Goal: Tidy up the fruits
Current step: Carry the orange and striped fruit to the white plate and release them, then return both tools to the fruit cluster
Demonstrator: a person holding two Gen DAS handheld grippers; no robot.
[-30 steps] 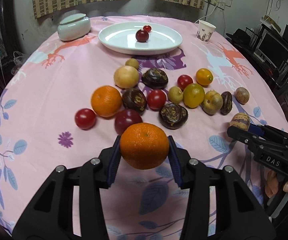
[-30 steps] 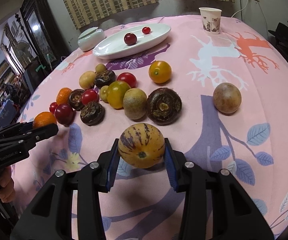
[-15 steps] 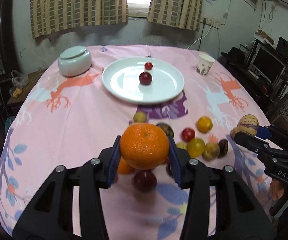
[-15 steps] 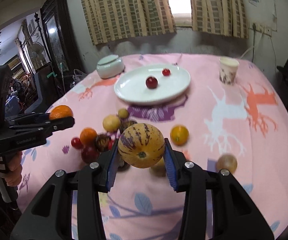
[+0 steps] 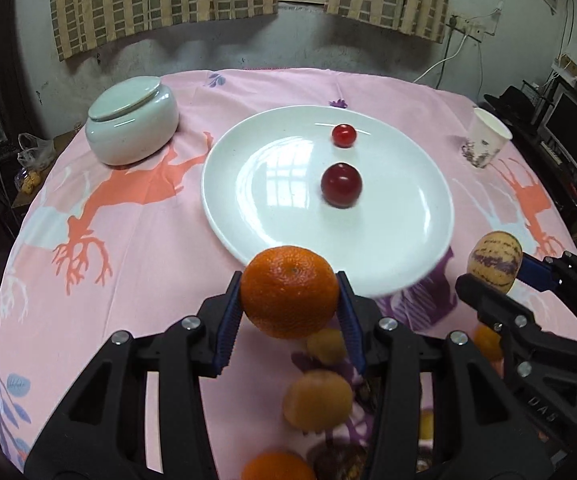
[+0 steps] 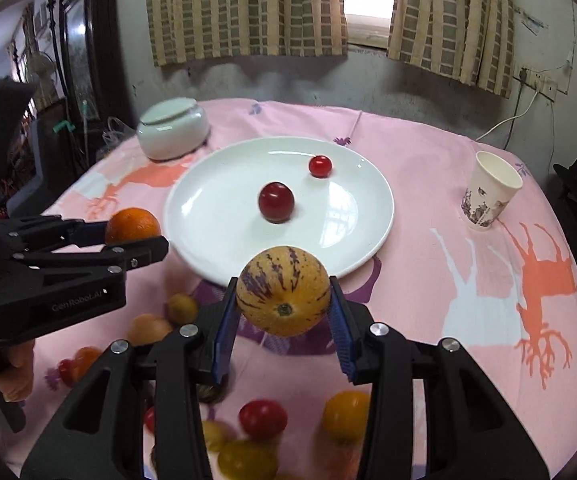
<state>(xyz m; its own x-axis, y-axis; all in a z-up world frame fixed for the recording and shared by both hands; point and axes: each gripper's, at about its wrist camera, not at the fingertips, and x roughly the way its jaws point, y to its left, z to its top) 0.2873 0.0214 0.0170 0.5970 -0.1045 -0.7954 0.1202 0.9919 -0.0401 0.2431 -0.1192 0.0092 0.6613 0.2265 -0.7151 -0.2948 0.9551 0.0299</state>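
My left gripper [image 5: 290,300] is shut on an orange [image 5: 289,291] and holds it in the air at the near rim of the white plate [image 5: 272,220]. My right gripper [image 6: 282,300] is shut on a yellow melon with purple stripes [image 6: 282,290], also raised just short of the plate [image 6: 208,216]. The plate holds a dark red plum [image 5: 341,185] and a small red cherry tomato [image 5: 343,135]. Each gripper shows in the other view: the right with its melon [image 5: 494,262], the left with its orange [image 6: 132,226]. Several loose fruits [image 6: 262,418] lie below on the pink tablecloth.
A pale green lidded jar [image 5: 132,124] stands left of the plate. A paper cup [image 5: 486,144] stands at the right, also in the right wrist view [image 6: 490,192]. Dark furniture and monitors lie beyond the table's right edge.
Both grippers have lifted their fruit off the cloth and moved forward toward the plate. The loose fruits now lie beneath and behind the fingers.
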